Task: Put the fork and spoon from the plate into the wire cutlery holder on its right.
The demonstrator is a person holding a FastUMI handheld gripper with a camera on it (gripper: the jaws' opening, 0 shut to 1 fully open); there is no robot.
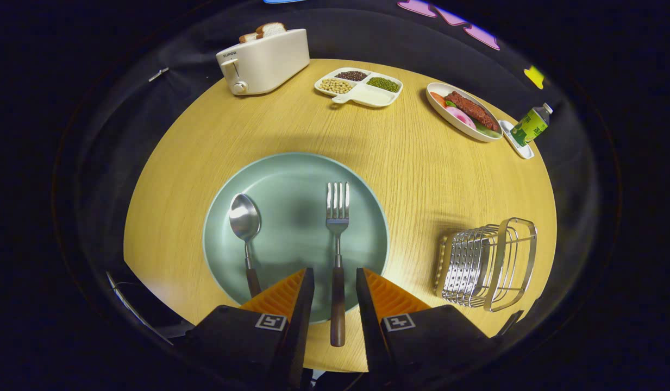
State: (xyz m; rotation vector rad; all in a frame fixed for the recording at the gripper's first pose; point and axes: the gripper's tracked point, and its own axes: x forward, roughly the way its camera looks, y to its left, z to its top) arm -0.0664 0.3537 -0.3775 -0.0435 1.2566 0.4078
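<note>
A pale green plate lies on the round wooden table just ahead of my fingers. On it a fork points away from me, and its dark wooden handle runs back over the plate's near rim into the gap between my fingers. A spoon lies parallel to the fork on its left, with its handle end behind my left finger. My gripper is open, the fingers standing either side of the fork handle without touching it. The wire cutlery holder stands to the right of the plate.
Beyond the plate, a cream toaster with bread slices stands at the table's far left. A divided dish of beans sits at the far middle. An oval dish of food and a green bottle on a small tray are at the far right.
</note>
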